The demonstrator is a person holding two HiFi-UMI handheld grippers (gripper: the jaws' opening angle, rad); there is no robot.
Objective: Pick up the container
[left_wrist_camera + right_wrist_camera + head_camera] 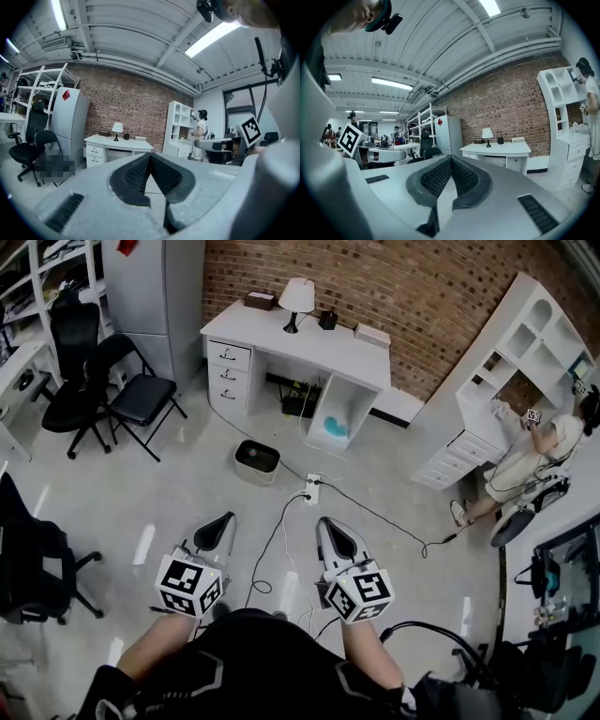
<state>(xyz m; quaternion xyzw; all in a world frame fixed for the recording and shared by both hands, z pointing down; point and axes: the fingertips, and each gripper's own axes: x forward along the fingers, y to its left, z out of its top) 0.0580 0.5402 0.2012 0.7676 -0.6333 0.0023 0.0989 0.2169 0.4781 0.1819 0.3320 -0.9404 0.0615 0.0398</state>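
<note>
Currently left gripper and right gripper jaws together, empty; container on far floor looks light, rigid, so grab its rim.

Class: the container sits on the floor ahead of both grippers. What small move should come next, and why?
Probably step toward the container, opening the left gripper on the way. It and the right gripper are shut and empty, and the container stands apart from them on the floor, nearer the left one.
</note>
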